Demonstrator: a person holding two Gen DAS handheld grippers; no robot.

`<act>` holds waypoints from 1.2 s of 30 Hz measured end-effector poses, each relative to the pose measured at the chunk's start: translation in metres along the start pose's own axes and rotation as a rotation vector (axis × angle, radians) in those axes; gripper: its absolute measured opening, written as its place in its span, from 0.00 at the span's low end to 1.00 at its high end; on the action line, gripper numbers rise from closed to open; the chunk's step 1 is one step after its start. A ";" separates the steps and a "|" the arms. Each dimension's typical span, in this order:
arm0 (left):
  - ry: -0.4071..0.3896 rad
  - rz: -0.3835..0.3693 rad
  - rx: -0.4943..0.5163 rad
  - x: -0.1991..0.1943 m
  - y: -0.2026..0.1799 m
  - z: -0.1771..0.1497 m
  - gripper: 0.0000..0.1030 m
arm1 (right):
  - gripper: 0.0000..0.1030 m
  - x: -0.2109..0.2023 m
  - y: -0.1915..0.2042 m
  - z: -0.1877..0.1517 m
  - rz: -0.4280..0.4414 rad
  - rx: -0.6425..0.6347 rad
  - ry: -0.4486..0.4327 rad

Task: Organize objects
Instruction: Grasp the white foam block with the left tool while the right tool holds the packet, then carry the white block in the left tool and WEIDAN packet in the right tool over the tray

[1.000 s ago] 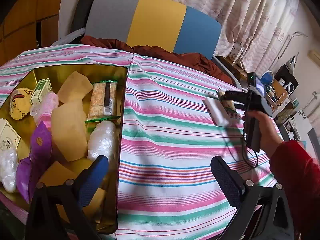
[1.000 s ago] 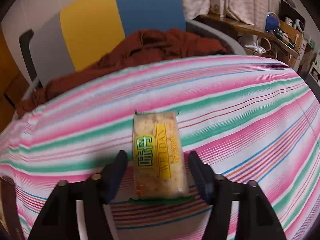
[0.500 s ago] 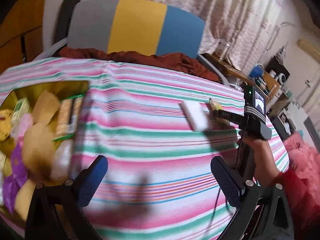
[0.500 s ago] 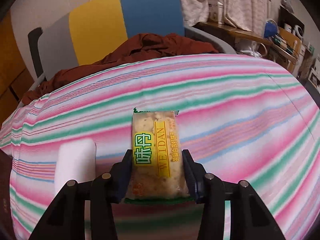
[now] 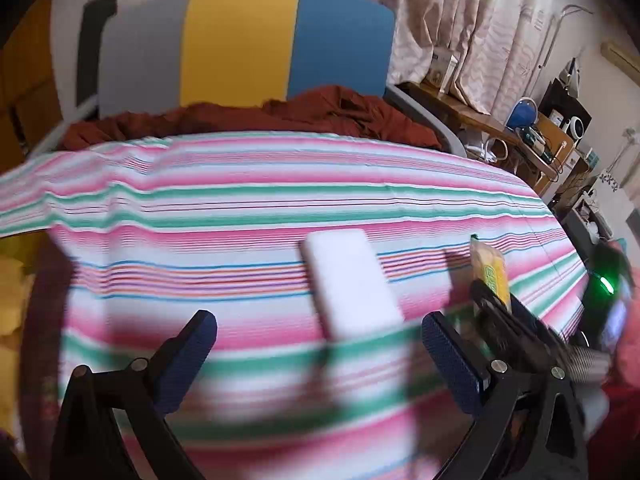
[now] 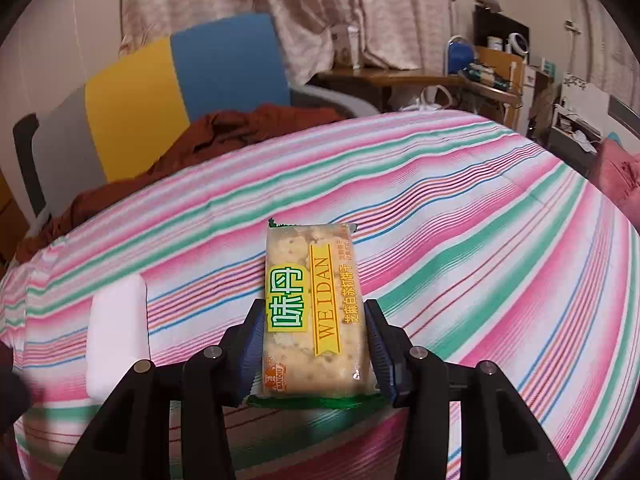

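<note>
While its blue-padded fingers point(image 6: 374, 344) press on both long sides of a cracker packet point(image 6: 314, 312), the right gripper point(image 6: 314, 354) has that packet firmly clamped, the jaws having just closed in on it; the packet's near end sits between the pads and its far end, with a green crimped edge, points away over the striped cloth point(image 6: 480, 240) covering the worktop. Whether the packet is lifted clear of the cloth or resting on it cannot be told. Just left of it, a white oblong block point(image 6: 116, 332) lies flat on the cloth, apart from the packet. Seen from the left wrist camera, the left gripper point(image 5: 320, 344) has its fingers point(image 5: 188, 356) spread wide with nothing between the pads, and the white block point(image 5: 348, 280) lies on the cloth beyond the gap, blurred. At the right of that view the yellow packet point(image 5: 490, 270) shows edge-on in the other gripper. Beyond the far edge of the worktop stand a grey, yellow and blue chair back point(image 5: 240, 44) and a heap of rust-red cloth point(image 5: 320, 114).
</note>
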State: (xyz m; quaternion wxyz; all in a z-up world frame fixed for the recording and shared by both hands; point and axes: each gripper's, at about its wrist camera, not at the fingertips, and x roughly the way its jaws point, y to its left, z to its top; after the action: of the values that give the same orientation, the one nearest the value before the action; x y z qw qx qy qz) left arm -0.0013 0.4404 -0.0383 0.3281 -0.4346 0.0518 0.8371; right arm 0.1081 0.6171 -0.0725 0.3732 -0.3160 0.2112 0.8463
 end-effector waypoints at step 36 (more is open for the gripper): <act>-0.008 -0.016 0.132 0.046 0.014 -0.014 0.60 | 0.47 -0.017 0.025 -0.008 0.103 -0.130 -0.109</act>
State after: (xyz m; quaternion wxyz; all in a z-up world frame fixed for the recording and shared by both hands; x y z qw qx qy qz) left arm -0.0179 0.4475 -0.0847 0.3629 -0.4090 0.1023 0.8310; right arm 0.1006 0.5884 -0.0633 0.3189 -0.2818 0.1514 0.8922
